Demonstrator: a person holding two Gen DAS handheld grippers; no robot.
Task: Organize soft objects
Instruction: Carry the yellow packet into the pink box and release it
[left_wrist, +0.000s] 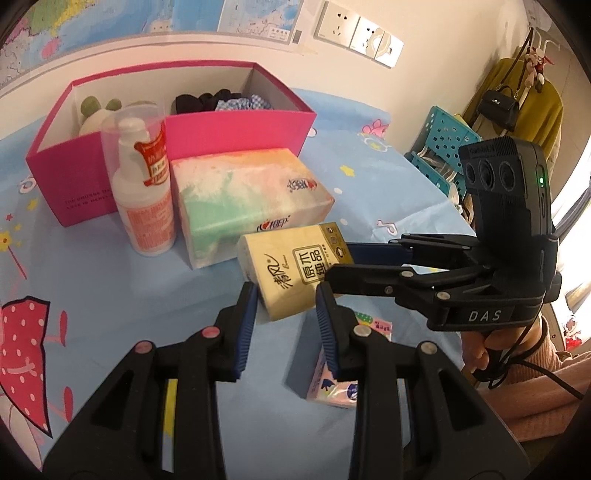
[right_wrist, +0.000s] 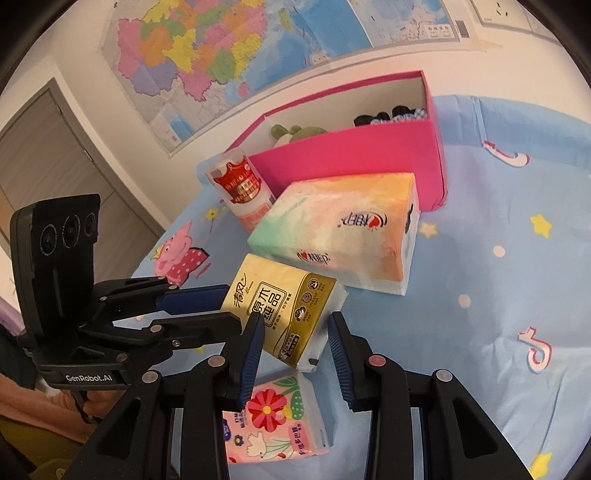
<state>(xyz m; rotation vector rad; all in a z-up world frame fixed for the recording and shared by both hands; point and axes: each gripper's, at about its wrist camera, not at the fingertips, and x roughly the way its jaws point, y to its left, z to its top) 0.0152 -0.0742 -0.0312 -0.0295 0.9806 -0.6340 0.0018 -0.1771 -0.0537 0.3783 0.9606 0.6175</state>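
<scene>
A yellow tissue pack (left_wrist: 291, 269) lies on the blue bedsheet between both grippers; it also shows in the right wrist view (right_wrist: 284, 306). My left gripper (left_wrist: 286, 301) is open, its jaws around the pack's near corner without gripping. My right gripper (right_wrist: 297, 326) is open with the pack's near end between its jaws; it also shows in the left wrist view (left_wrist: 343, 258). A large pastel tissue pack (left_wrist: 247, 199) (right_wrist: 340, 232) lies behind. A small pink floral tissue pack (right_wrist: 273, 417) (left_wrist: 332, 384) lies below the grippers. A pink box (left_wrist: 236, 129) (right_wrist: 354, 155) holds a plush toy (left_wrist: 96, 110) and dark cloth items (left_wrist: 218, 101).
A white pump bottle (left_wrist: 142, 192) (right_wrist: 240, 188) stands beside the pink box. A teal plastic rack (left_wrist: 443, 151) stands past the bed's right edge. Maps and wall sockets (left_wrist: 358, 31) are on the wall behind. A grey door (right_wrist: 62, 155) is at left.
</scene>
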